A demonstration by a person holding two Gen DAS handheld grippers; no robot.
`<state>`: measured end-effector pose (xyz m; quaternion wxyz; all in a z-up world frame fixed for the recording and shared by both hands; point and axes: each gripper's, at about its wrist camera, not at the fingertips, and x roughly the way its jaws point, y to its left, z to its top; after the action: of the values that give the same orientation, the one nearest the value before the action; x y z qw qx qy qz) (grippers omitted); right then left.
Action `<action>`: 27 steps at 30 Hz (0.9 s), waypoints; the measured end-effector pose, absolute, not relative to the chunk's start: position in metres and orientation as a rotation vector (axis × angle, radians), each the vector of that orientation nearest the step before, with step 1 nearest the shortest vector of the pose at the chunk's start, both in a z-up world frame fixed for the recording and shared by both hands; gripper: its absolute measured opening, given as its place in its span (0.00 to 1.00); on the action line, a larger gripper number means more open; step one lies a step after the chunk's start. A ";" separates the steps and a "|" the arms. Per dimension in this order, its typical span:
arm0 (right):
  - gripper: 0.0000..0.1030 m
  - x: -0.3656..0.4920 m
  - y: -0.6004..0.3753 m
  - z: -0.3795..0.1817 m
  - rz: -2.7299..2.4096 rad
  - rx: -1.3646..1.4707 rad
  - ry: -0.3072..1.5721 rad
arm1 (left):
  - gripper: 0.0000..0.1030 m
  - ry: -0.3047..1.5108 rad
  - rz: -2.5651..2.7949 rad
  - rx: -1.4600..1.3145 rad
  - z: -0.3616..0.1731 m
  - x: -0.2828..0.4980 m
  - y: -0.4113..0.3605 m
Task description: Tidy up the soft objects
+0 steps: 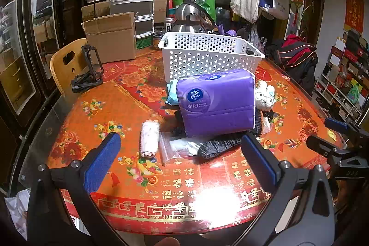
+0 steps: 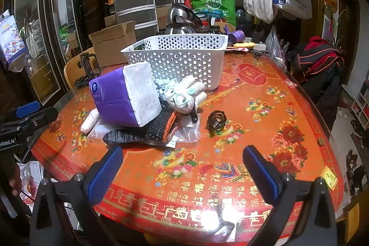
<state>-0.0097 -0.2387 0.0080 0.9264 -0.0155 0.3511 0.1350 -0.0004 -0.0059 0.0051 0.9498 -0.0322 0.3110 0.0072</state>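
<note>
Task not begun, by the look of it. Tissue pack, plush toy, knit cloth and roll lie heaped on worktop before basket. Left gripper and right gripper: fingers spread, holding nothing.

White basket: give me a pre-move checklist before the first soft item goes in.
1. Left hand-held gripper open, nothing between its pads: ok.
2. Right hand-held gripper open and empty: ok.
3. White basket upright on the table, opening unobstructed: ok.
4. Basket empty: cannot tell; its inside is mostly hidden.
5. Purple tissue pack free to lift: ok; it lies on top of the dark knit piece.
6. Plush toy reachable: ok, beside the pack, near the basket.
</note>
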 end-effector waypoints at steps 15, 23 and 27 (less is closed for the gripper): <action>1.00 -0.010 -0.237 0.007 0.281 -0.029 0.720 | 1.00 0.630 0.007 -0.069 0.005 0.001 -0.008; 1.00 -0.010 -0.238 0.006 0.281 -0.028 0.723 | 1.00 0.631 0.007 -0.068 0.005 0.001 -0.008; 1.00 -0.011 -0.237 0.006 0.282 -0.026 0.724 | 1.00 0.633 0.007 -0.069 0.005 0.001 -0.008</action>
<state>-0.0107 -0.2370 0.0061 0.9255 -0.0128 0.3528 0.1373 0.0009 -0.0085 0.0048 0.9498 -0.0340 0.3110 0.0035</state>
